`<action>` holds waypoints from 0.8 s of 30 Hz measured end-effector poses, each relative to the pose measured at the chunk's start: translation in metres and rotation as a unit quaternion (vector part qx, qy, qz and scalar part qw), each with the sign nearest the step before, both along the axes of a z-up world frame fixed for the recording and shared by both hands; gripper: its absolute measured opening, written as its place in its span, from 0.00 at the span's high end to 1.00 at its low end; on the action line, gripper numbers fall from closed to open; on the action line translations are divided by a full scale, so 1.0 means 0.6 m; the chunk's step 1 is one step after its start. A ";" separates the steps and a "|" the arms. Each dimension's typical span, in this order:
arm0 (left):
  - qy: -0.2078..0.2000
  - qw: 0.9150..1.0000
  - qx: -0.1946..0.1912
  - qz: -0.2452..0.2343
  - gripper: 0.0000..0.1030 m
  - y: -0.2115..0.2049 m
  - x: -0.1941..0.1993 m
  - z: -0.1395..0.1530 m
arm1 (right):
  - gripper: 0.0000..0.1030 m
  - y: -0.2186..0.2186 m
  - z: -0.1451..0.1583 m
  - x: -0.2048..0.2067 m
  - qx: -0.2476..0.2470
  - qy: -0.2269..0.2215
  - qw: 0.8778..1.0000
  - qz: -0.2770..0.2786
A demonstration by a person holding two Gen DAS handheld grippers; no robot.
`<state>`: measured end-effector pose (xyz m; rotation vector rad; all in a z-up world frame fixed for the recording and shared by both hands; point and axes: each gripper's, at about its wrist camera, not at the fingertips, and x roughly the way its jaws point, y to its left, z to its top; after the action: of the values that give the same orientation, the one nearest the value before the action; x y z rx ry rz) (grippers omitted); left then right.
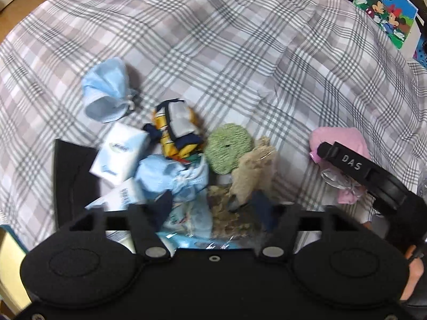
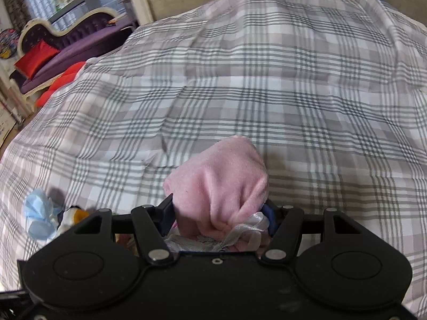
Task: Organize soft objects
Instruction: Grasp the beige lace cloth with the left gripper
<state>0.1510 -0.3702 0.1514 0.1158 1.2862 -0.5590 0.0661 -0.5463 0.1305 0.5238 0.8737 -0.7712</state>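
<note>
A pile of soft items lies on the plaid bedspread (image 1: 213,40): a crumpled light blue mask (image 1: 105,90), a white tissue pack (image 1: 120,152), a yellow and navy striped cloth (image 1: 176,130), a round green knitted pad (image 1: 229,146), a beige cloth (image 1: 253,170) and a second blue mask (image 1: 173,176). My left gripper (image 1: 213,205) hovers over the pile's near side with its jaws apart, pressing on nothing. My right gripper (image 2: 217,214) is shut on a pink plush pouch (image 2: 218,176) tied with a silver ribbon (image 2: 240,229). In the left wrist view it sits to the right of the pile.
A flat black object (image 1: 72,173) lies left of the pile. A cartoon-printed box (image 1: 387,13) stands at the bed's far right corner. A purple sofa (image 2: 74,42) with a red cushion (image 2: 36,58) stands beyond the bed's left edge. The bedspread stretches wide past the pile.
</note>
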 end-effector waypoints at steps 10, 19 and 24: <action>-0.021 0.999 0.010 -0.044 0.14 -0.095 -0.014 -0.046 | 0.40 -0.034 -0.008 -0.027 -0.002 0.011 0.999 -0.051; 0.001 0.998 0.027 -0.054 0.13 -0.147 -0.019 -0.089 | 0.40 -0.054 0.004 -0.054 -0.033 0.021 0.994 -0.104; 0.003 0.999 0.023 -0.039 0.09 -0.171 -0.013 -0.100 | 0.40 -0.060 0.004 -0.058 -0.027 0.016 0.994 -0.106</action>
<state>0.1430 -0.4725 0.0917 0.2025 1.3056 -0.5968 0.0314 -0.5820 0.1327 0.5624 0.8330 -0.9966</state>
